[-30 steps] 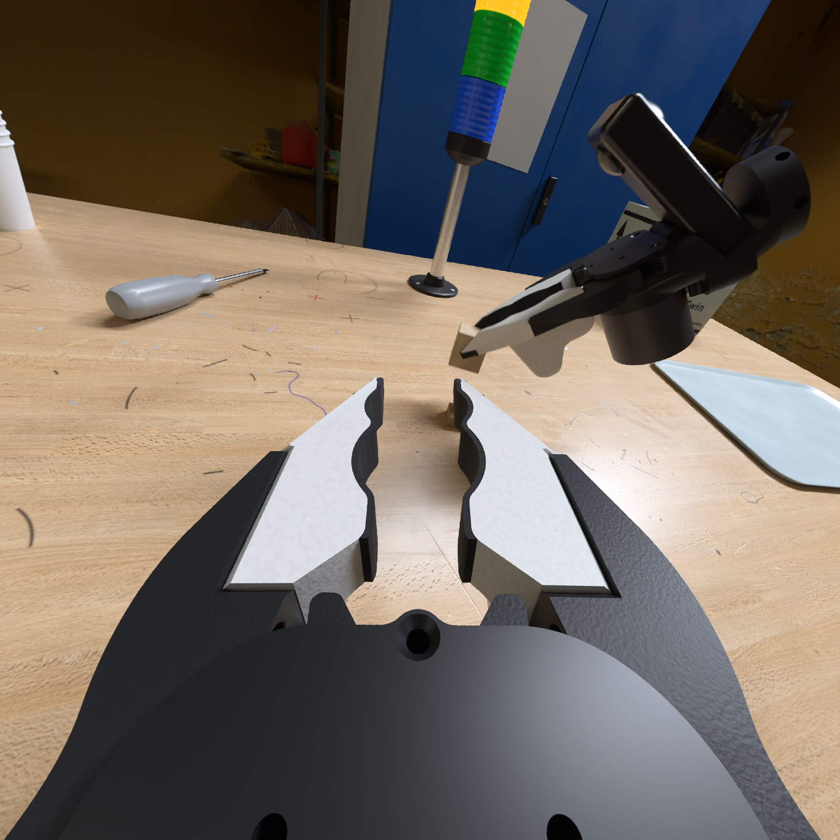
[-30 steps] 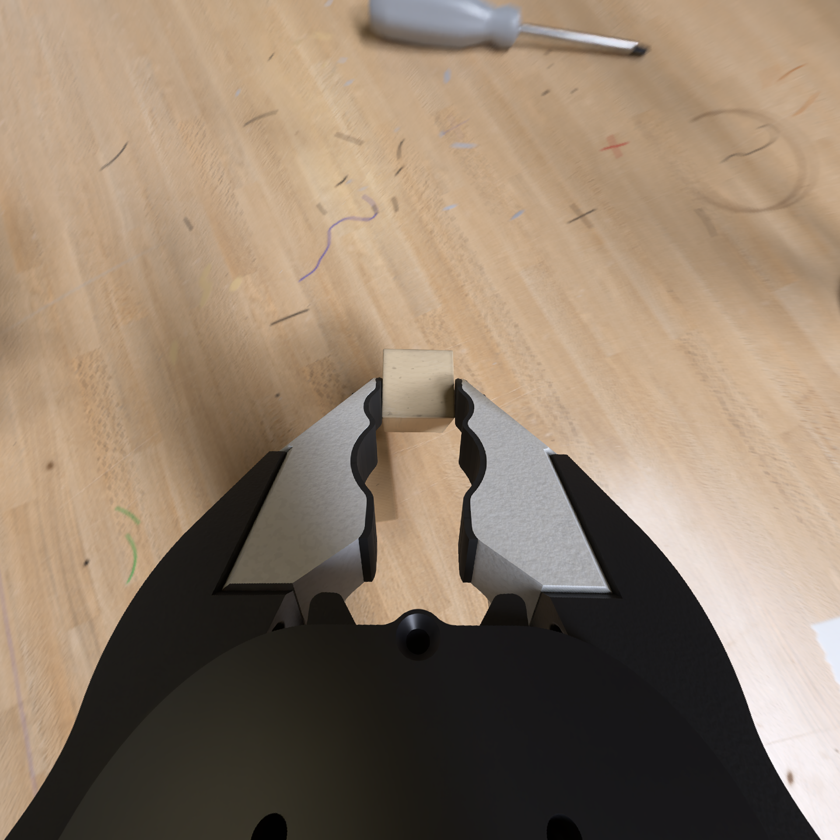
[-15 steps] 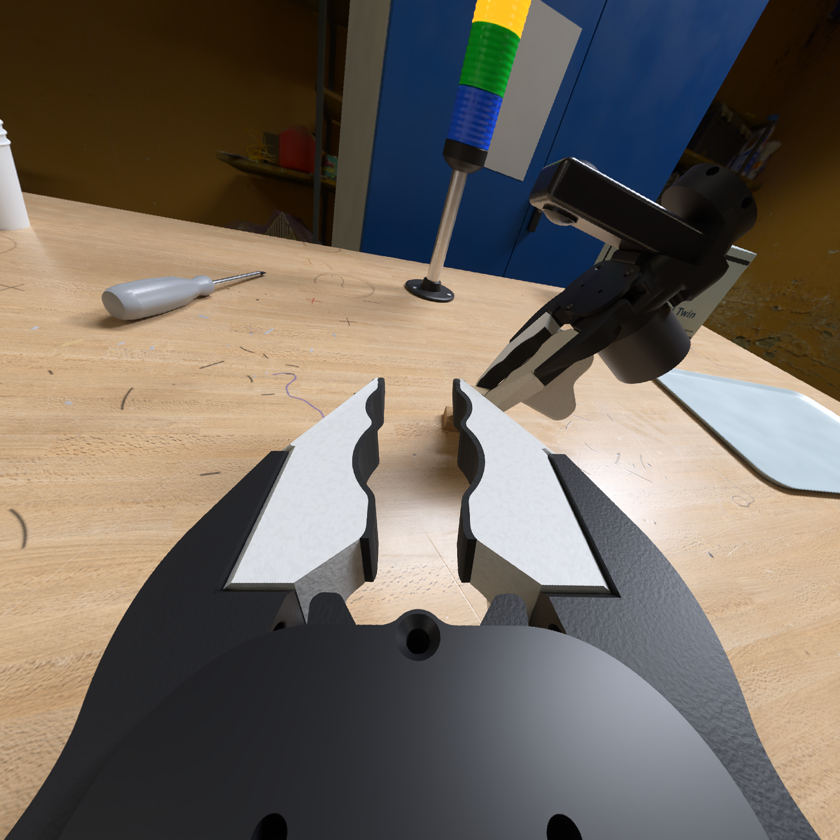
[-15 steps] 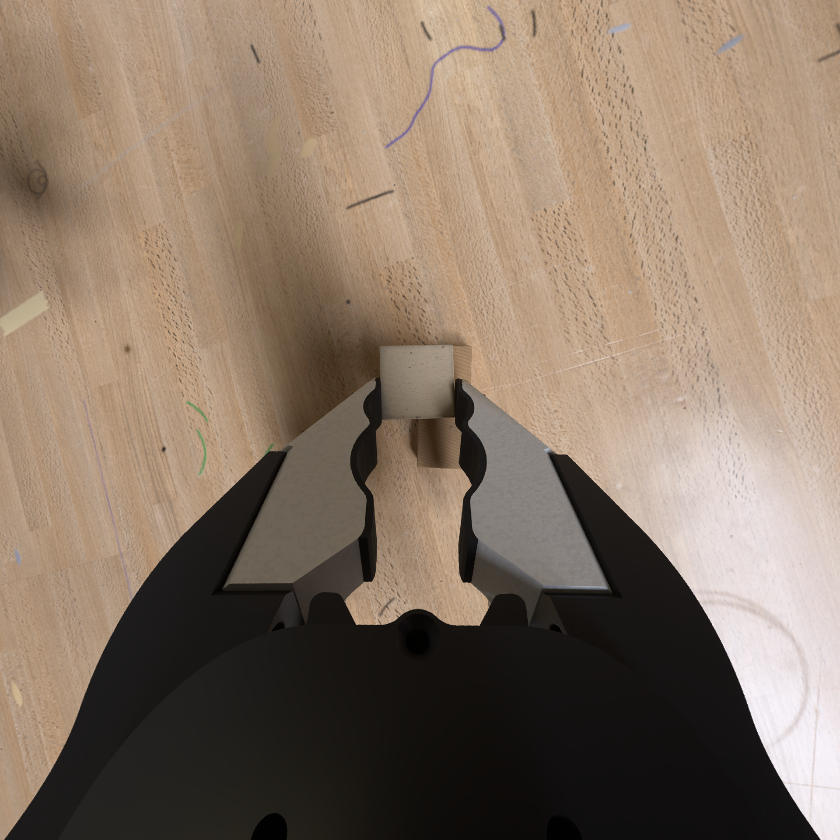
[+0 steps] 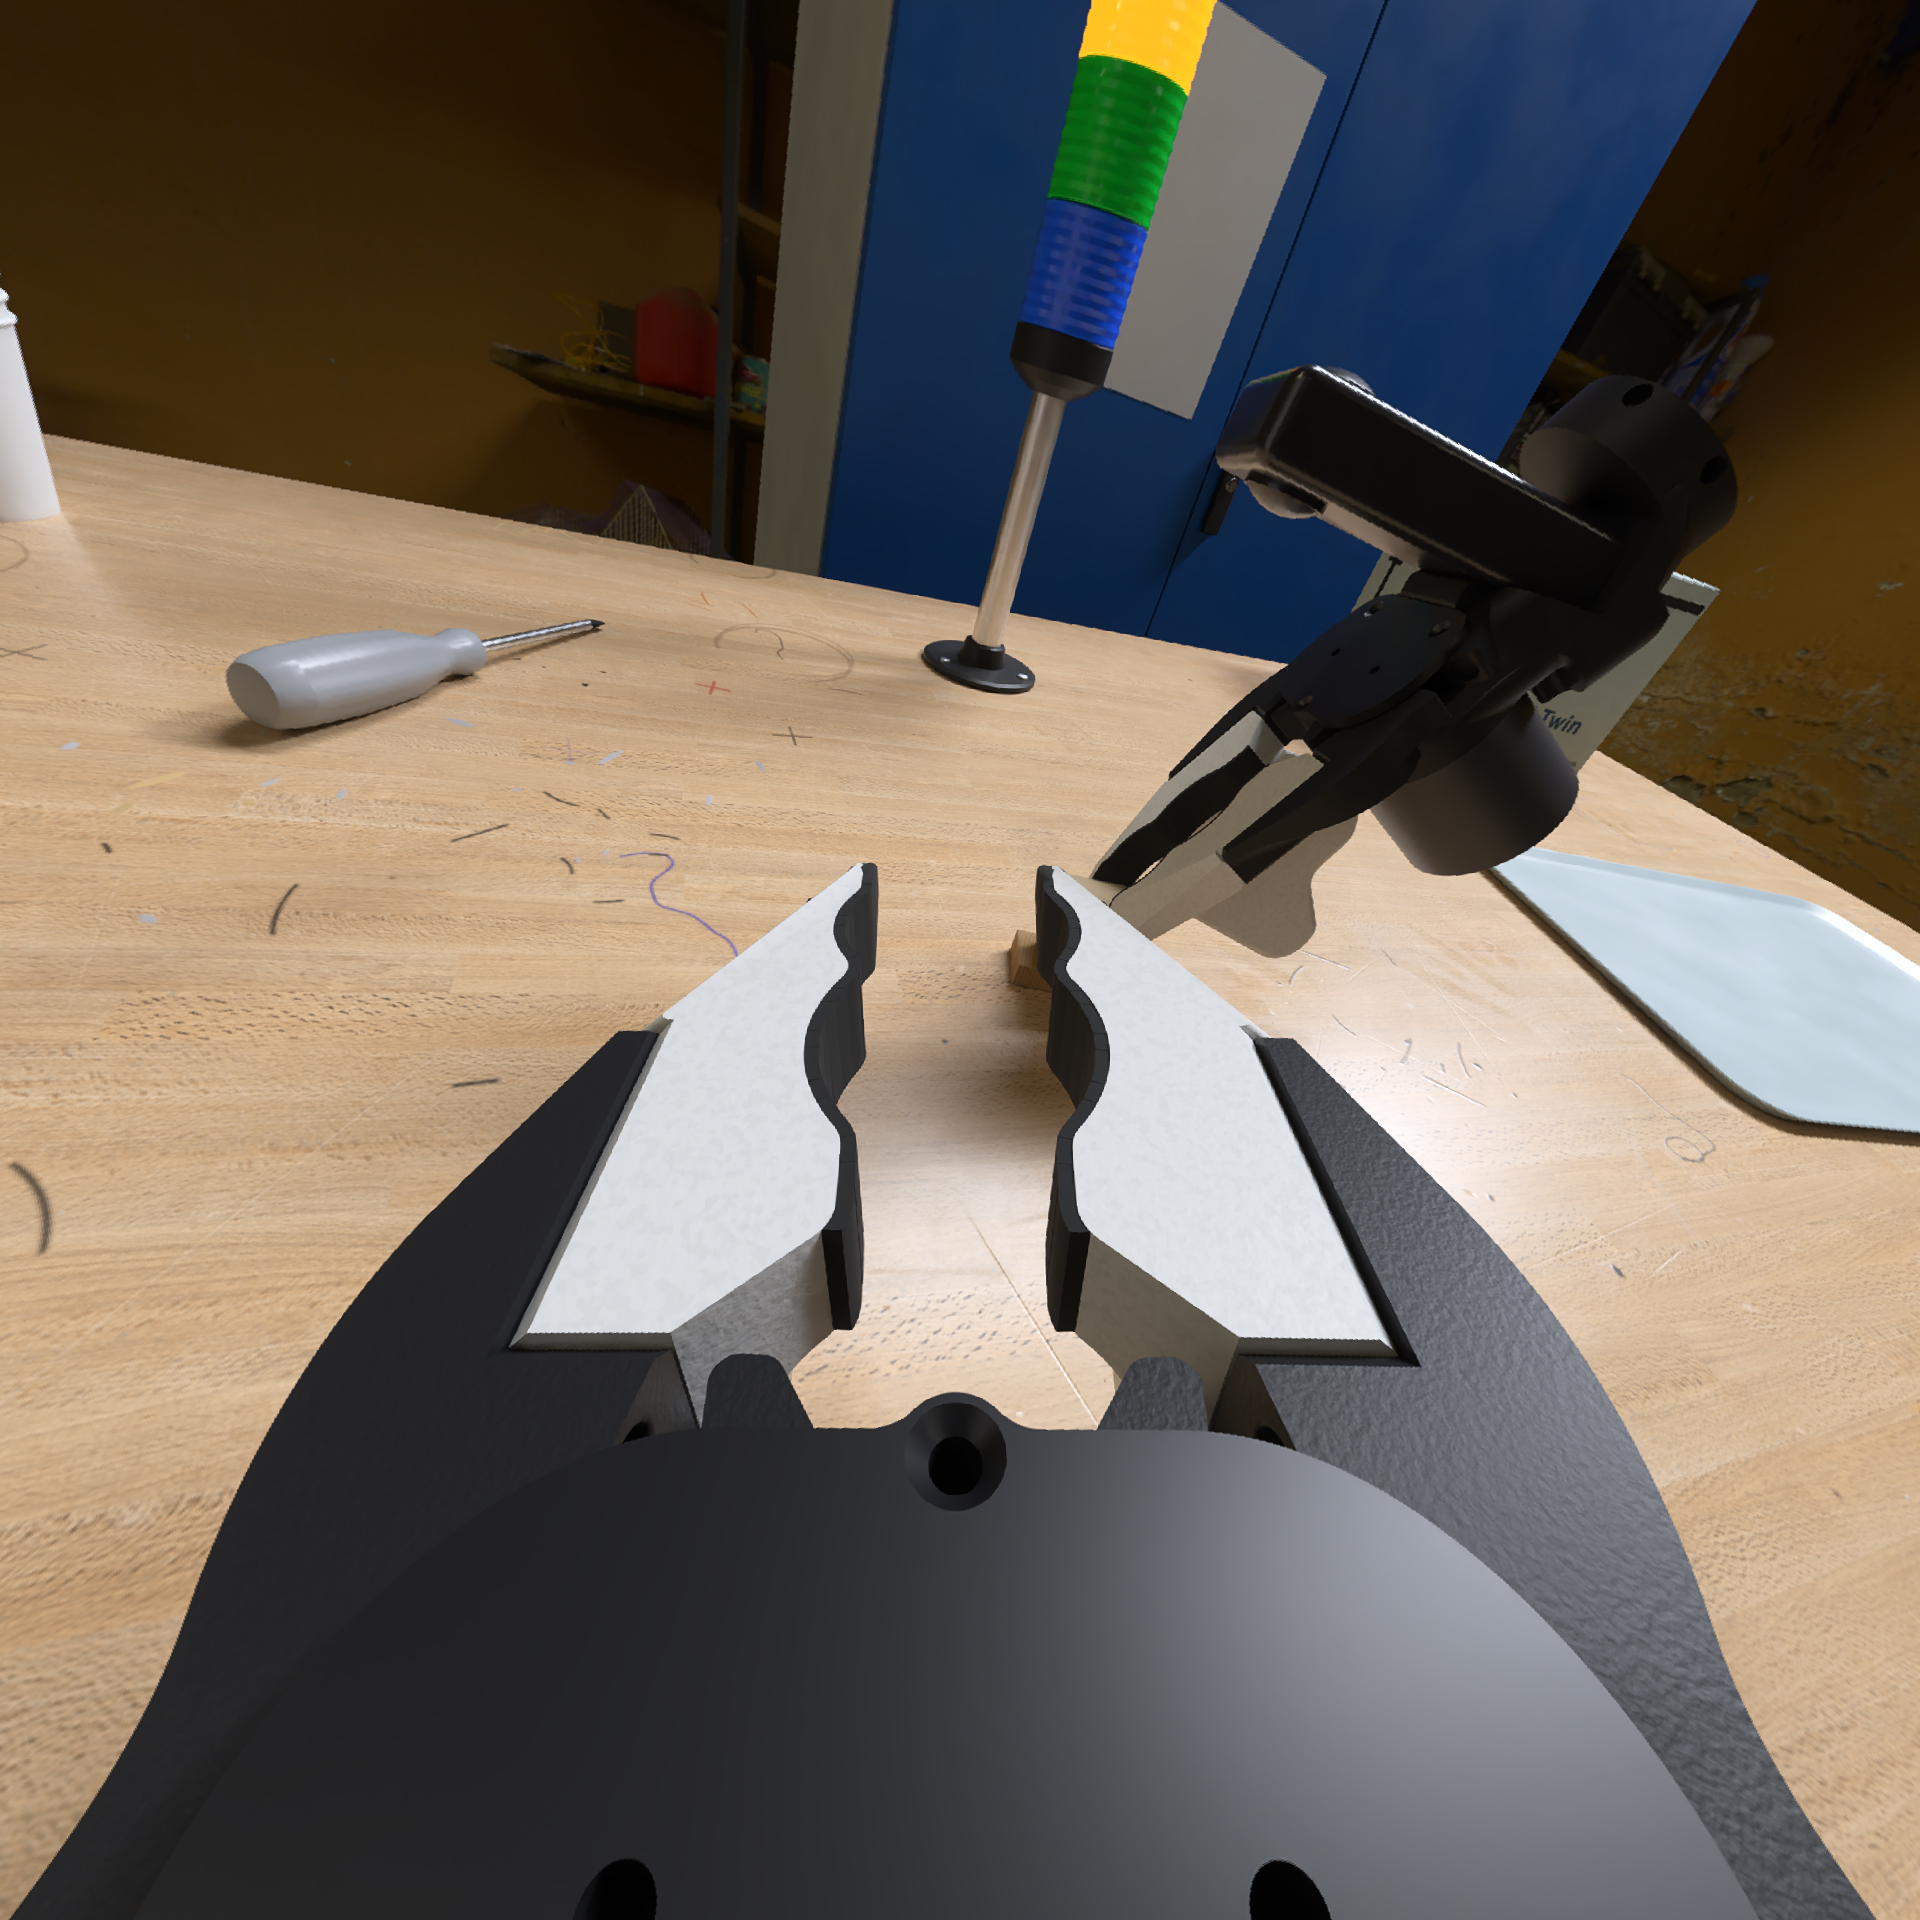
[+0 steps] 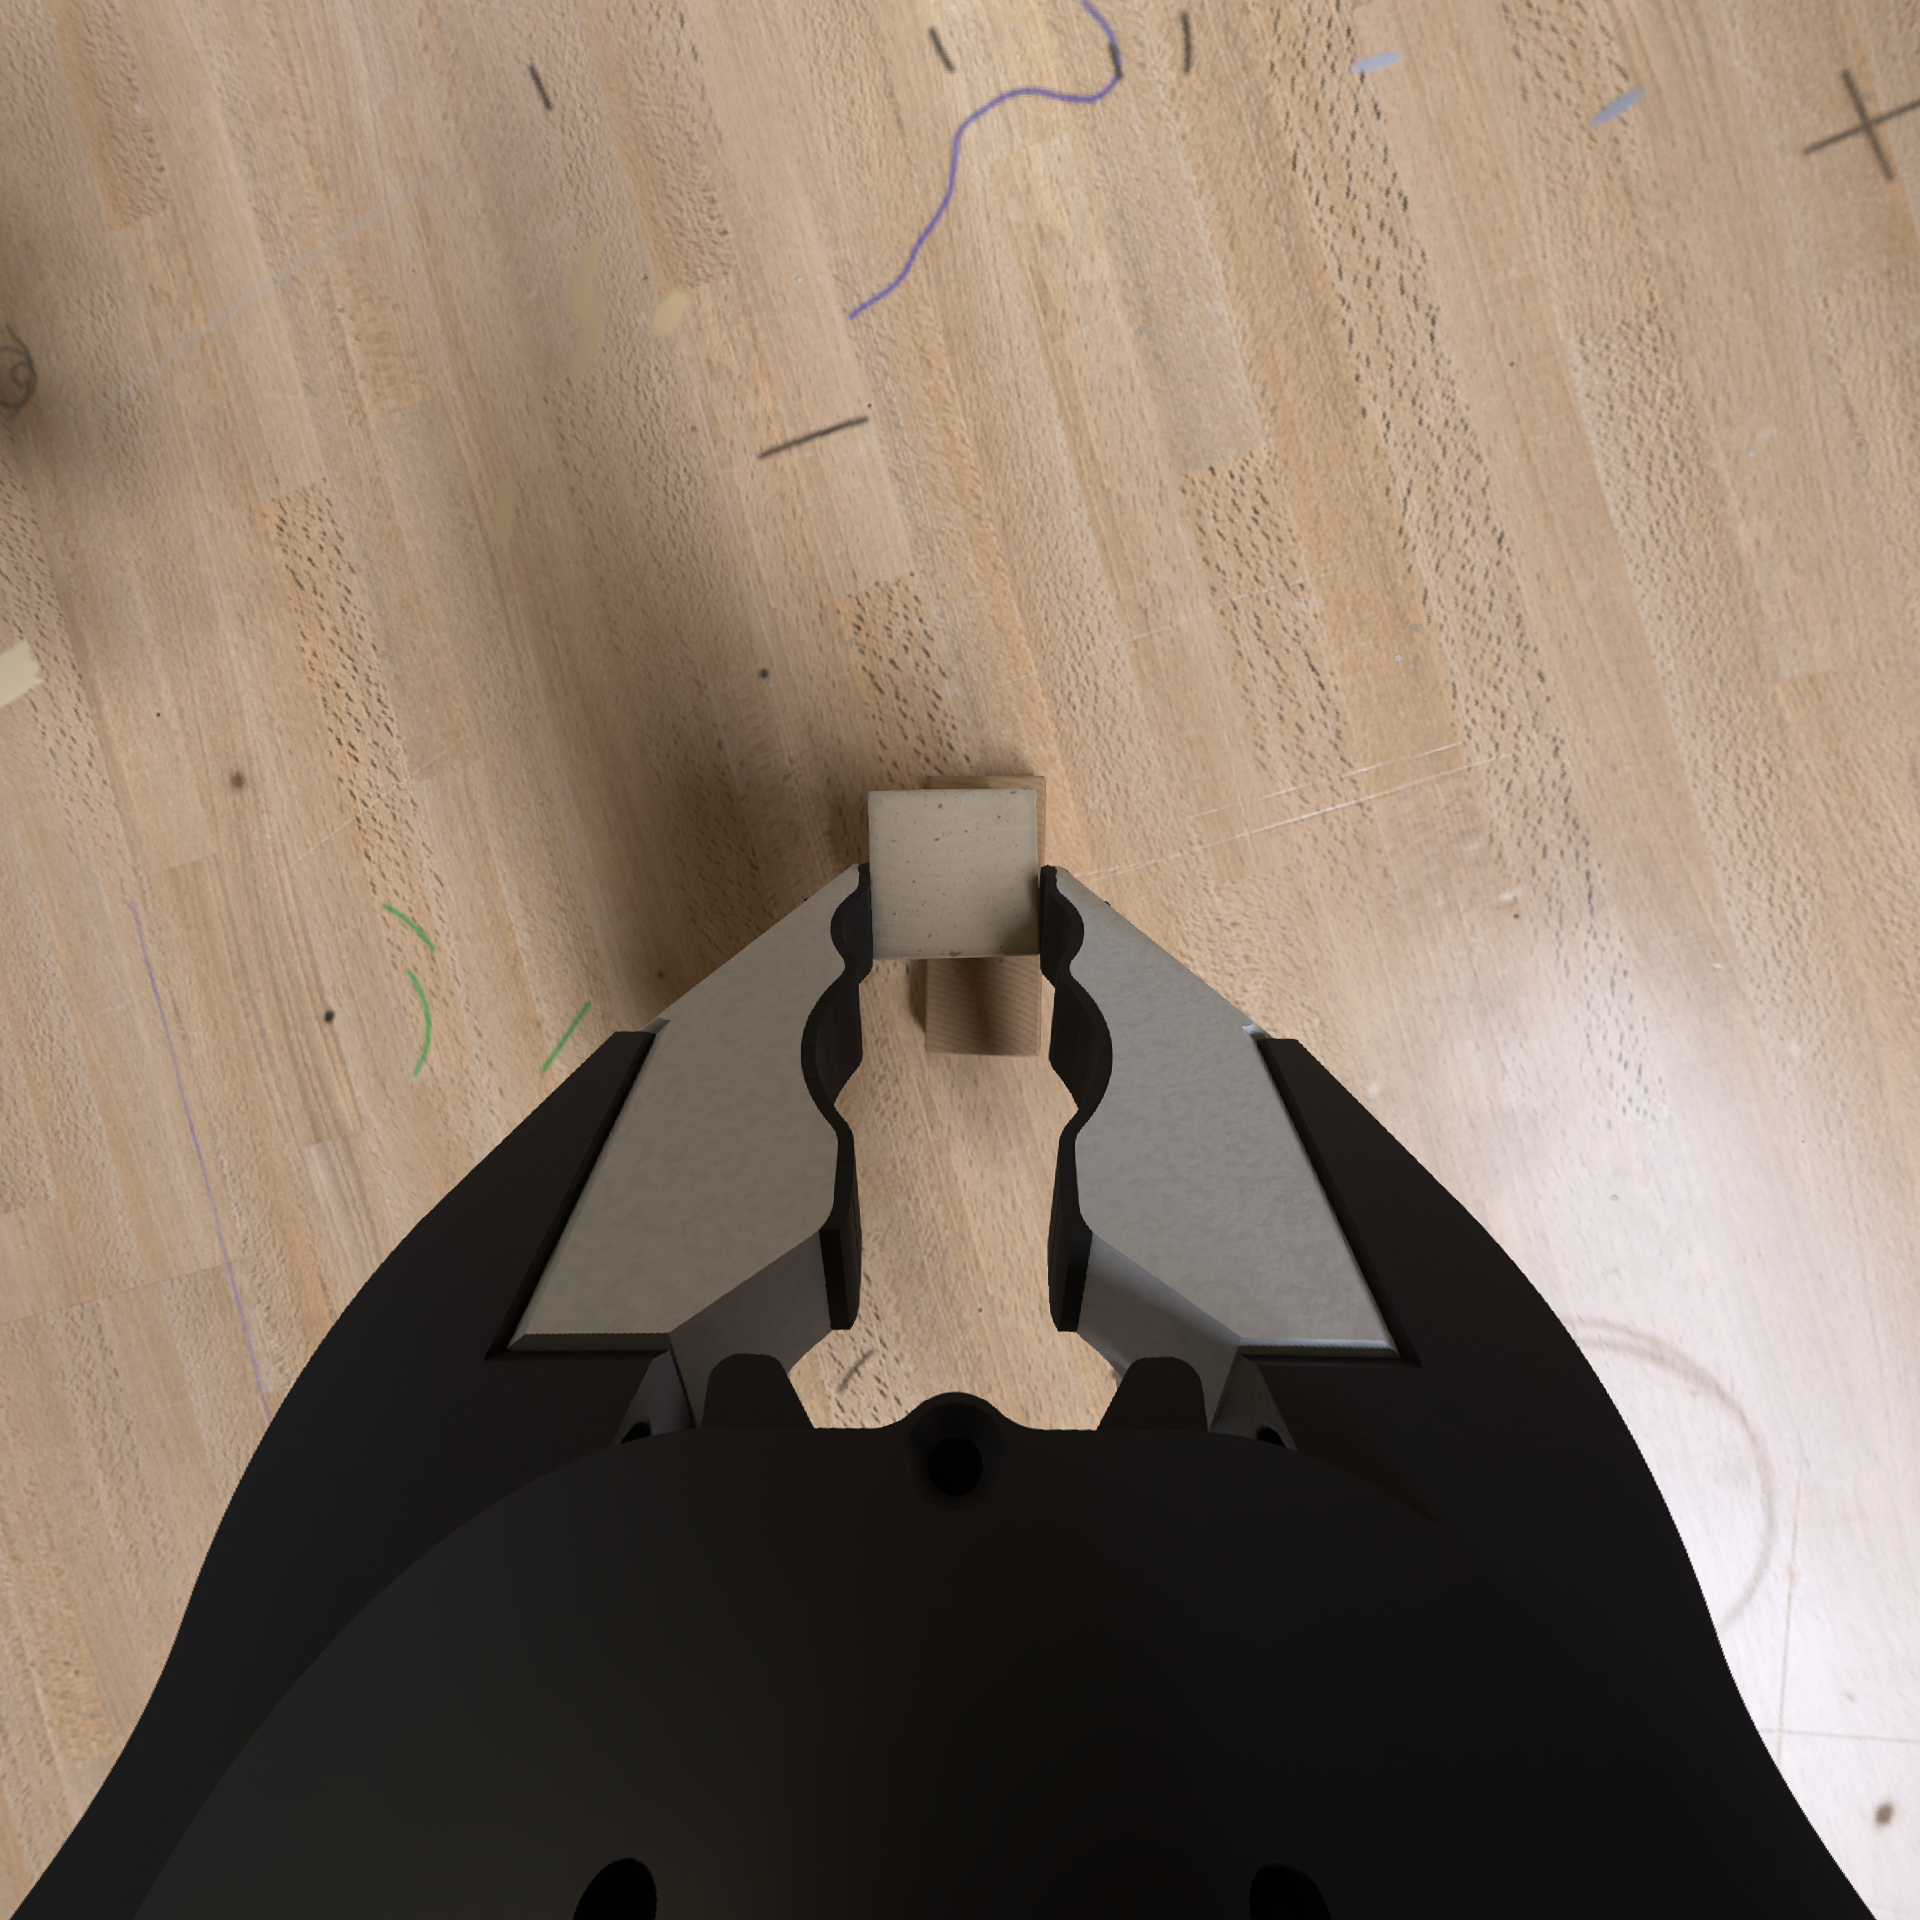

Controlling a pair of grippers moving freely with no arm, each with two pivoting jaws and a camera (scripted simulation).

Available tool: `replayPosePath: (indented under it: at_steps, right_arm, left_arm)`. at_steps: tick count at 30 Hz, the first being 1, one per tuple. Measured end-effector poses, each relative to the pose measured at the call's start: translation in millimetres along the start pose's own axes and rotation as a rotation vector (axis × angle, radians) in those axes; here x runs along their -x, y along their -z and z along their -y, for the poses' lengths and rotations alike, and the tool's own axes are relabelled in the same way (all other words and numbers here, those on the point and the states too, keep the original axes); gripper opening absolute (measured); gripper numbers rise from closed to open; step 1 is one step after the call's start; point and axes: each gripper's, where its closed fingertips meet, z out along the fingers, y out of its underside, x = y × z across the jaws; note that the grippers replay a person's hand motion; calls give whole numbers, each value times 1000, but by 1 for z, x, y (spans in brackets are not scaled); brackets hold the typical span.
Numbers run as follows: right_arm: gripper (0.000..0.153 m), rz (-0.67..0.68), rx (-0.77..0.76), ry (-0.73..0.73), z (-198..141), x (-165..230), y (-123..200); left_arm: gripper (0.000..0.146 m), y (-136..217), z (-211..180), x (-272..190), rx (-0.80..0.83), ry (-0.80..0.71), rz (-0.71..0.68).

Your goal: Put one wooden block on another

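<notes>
Left gripper (image 5: 956,904) is held spread, nothing between its fingers. At its 1 o'clock, a pale wooden block (image 6: 954,871) is pinched by the right gripper (image 6: 952,906) directly over a second block (image 6: 985,1016) resting on the workbench (image 6: 1351,520). A screwdriver (image 5: 358,673) is noted farther off, at 10 o'clock.

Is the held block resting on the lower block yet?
Cannot tell. The right wrist view looks down past the held block onto the lower block; the left tool's finger hides their junction.
</notes>
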Motion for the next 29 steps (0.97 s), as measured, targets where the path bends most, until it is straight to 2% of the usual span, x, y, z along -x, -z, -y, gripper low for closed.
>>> replayPosePath:
  at_steps: [12, 14, 16, 21, 25, 29]
  right_arm:
    - [31, -33, 4, 1, -1, -3, 7]
    - [47, -28, -20, -7, 4, -3, 8]
    - [54, -19, -68, -19, 14, 0, 12]
    - [58, -5, -283, -48, 51, 11, 31]
    - [61, 34, -457, -63, 98, 27, 39]
    - [62, 80, -488, -69, 157, 24, 25]
  left_arm:
    - [30, 0, 0, 1, -2, -1, 3]
    - [31, 1, 0, 3, 0, -2, 16]
    - [31, 2, 0, 6, -1, -1, 34]
    - [31, 8, 7, 16, -49, 13, 90]
    - [31, 15, 15, 24, -98, 28, 132]
    - [30, 21, 20, 30, -138, 31, 174]
